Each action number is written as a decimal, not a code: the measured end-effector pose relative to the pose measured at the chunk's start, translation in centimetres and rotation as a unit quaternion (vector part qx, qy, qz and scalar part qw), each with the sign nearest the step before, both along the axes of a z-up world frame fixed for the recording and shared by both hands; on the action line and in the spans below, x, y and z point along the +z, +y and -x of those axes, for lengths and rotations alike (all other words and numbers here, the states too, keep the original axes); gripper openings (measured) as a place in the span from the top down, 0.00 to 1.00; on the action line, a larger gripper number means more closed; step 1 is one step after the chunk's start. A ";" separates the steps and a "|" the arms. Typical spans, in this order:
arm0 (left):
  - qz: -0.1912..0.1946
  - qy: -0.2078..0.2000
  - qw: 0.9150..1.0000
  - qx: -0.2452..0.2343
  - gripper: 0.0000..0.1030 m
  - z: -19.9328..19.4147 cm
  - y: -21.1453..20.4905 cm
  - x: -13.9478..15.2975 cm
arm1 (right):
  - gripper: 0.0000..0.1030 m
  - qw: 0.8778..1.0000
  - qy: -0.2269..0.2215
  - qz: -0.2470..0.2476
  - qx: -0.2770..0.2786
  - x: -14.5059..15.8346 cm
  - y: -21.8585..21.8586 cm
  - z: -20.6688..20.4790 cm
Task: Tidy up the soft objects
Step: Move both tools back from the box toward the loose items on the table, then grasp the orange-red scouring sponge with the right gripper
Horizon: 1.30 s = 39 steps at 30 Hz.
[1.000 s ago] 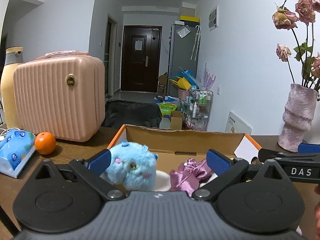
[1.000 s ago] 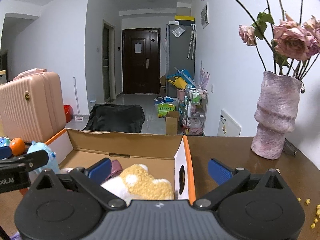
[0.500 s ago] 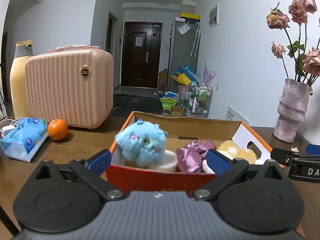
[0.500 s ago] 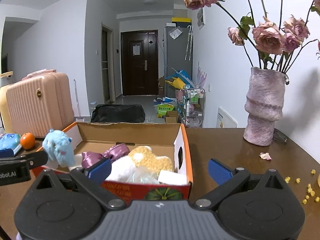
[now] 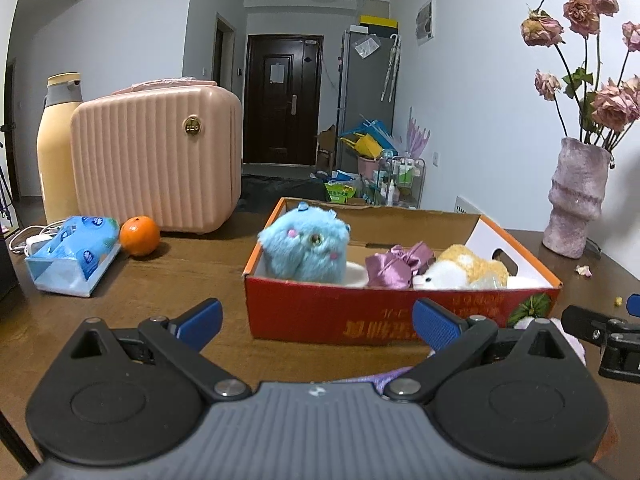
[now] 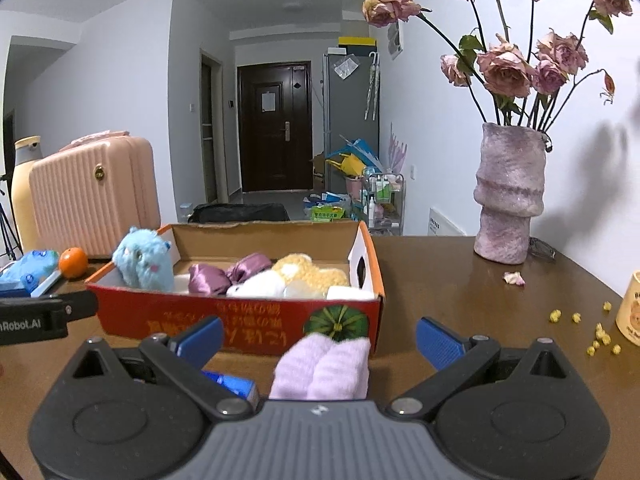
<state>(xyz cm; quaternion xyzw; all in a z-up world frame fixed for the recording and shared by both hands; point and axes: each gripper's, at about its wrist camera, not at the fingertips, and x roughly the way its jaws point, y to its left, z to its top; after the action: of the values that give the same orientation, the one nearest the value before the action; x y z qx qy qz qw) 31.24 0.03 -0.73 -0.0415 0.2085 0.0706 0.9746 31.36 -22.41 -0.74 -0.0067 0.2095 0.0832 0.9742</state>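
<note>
A red cardboard box stands on the brown table. In it are a blue plush toy, a purple satin scrunchie and a yellow-white plush. My left gripper is open and empty, in front of the box. My right gripper is open, with a folded lilac sock lying between its fingers on the table before the box. The sock's edge shows in the left wrist view.
A pink suitcase, a yellow bottle, an orange and a blue tissue pack stand at the left. A pink vase of dried roses stands at the back right. Yellow crumbs and a cup lie at the right. A blue carton sits under my right gripper.
Both grippers have pulled back from above the box toward the table's near side. The box's red front and the lilac sock have come into view.
</note>
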 end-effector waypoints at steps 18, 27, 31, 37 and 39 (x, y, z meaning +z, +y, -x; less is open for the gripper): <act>0.002 0.033 0.999 -0.020 0.00 4.7 1.2 -1.5 | 0.00 0.999 0.050 -0.001 0.003 -2.8 0.4 4.4; 0.006 0.045 0.999 -0.020 0.00 6.6 2.8 -1.8 | 0.00 0.998 0.059 0.007 0.003 -3.6 0.9 5.7; 0.008 0.049 0.999 -0.021 0.00 6.9 3.1 -1.9 | 0.00 0.998 0.062 0.010 0.001 -3.8 0.9 5.7; 0.006 0.058 0.998 -0.027 0.00 6.6 2.9 -2.1 | 0.00 0.998 0.066 0.013 0.001 -4.1 1.0 5.6; 0.005 0.061 0.998 -0.026 0.00 6.5 2.8 -2.2 | 0.00 0.997 0.070 0.015 0.001 -4.2 1.1 5.4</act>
<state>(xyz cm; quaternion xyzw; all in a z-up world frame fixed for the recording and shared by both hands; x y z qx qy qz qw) 24.71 2.86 -2.94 -0.0370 0.2686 0.0464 0.9614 25.92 -21.30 -4.96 -0.0153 0.2782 0.0816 0.9569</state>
